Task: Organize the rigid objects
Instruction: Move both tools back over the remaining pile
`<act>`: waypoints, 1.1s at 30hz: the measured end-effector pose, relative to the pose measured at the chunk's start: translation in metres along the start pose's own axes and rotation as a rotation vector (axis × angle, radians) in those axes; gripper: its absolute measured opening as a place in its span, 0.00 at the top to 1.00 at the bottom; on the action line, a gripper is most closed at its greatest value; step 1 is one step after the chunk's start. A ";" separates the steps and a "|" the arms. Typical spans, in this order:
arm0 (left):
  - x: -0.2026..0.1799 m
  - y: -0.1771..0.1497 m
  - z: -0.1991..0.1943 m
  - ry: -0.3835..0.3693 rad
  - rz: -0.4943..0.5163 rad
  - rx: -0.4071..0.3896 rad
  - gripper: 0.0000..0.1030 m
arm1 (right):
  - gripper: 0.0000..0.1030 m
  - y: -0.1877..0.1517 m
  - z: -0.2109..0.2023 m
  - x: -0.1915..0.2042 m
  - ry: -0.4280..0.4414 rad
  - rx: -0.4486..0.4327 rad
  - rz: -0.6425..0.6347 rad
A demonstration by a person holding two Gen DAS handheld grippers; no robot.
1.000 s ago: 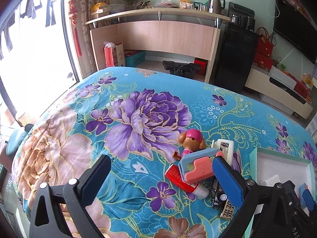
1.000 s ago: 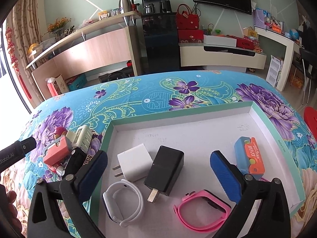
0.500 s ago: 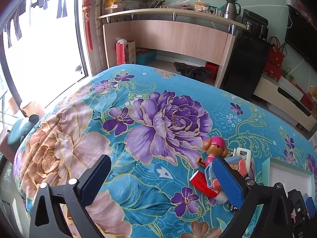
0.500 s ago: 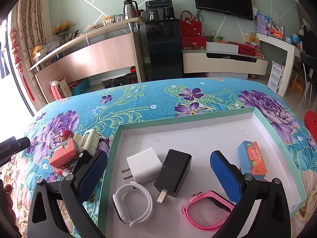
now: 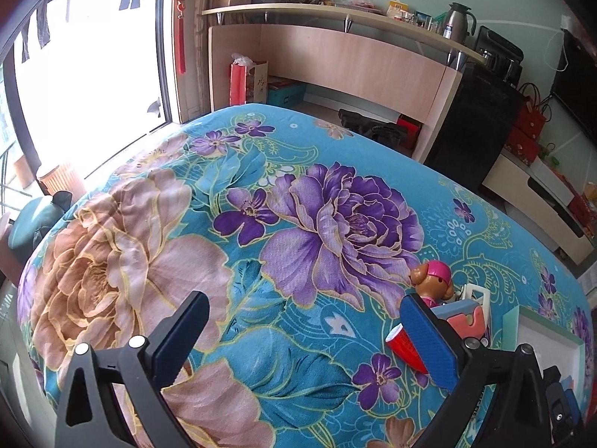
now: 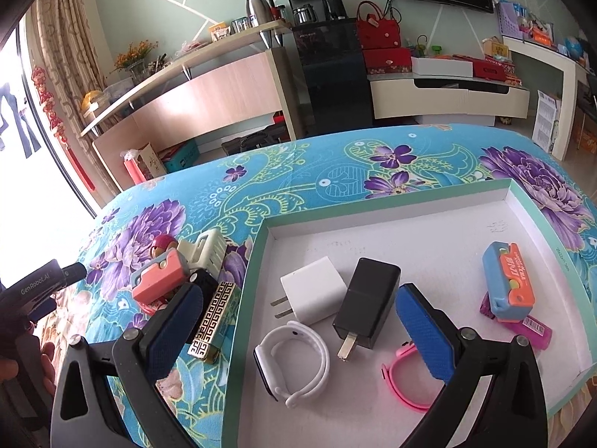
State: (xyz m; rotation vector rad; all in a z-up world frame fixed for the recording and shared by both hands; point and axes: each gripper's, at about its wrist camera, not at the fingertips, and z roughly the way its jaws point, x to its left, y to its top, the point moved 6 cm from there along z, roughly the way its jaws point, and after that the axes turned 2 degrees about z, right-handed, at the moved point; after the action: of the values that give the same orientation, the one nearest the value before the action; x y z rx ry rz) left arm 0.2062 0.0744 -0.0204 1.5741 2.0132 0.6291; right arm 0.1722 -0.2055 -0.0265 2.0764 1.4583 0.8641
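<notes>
since the earlier frames the left wrist view has swung leftward: the pile of loose items (image 5: 444, 310) now sits at the right edge of that view, partly behind the right pad, where before it lay nearer the middle. the right wrist view has hardly shifted.

the pile lies on the floral blanket (image 5: 298, 224), just beside the left wall of the tray (image 6: 246, 298). it holds a toy figure with pink cap (image 5: 433, 280), a pink-and-blue case (image 6: 158, 278), a cream clip (image 6: 209, 248), a red tube (image 5: 405, 347), a black piece and a gold-patterned bar (image 6: 212, 326), all touching or overlapping.

in the tray lie a white charger (image 6: 317, 291), a black charger (image 6: 367, 304), a white band (image 6: 294, 362), a pink band (image 6: 406, 380) and an orange-and-blue case (image 6: 507, 282) atop a magenta item.

the left gripper (image 5: 304, 336) stands open and empty over bare blanket, left of the pile. the right gripper (image 6: 298, 321) stands open and empty, straddling the tray's left wall.

judgement: the step in hand is picking the next piece from the pile. the left gripper needs bringing right, over one exposed item such as the case on top, closing across its narrow sides so neighbours stay undisturbed. placement should go to bare tray floor at the far side.
</notes>
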 end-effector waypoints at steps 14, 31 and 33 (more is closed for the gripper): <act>0.005 -0.005 0.017 -0.039 -0.009 0.052 0.00 | 0.00 0.009 0.011 0.046 0.040 0.019 -0.124; 0.010 -0.008 0.036 -0.007 -0.043 0.085 0.00 | 0.00 0.019 0.054 0.096 0.137 0.045 -0.187; 0.007 -0.008 0.034 -0.005 -0.033 0.080 0.00 | 0.00 0.021 0.052 0.091 0.129 0.035 -0.168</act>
State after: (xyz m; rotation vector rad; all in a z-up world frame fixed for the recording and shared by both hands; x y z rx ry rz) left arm 0.2209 0.0809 -0.0525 1.5832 2.0798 0.5384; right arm 0.2455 -0.1274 -0.0273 1.9194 1.6993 0.9251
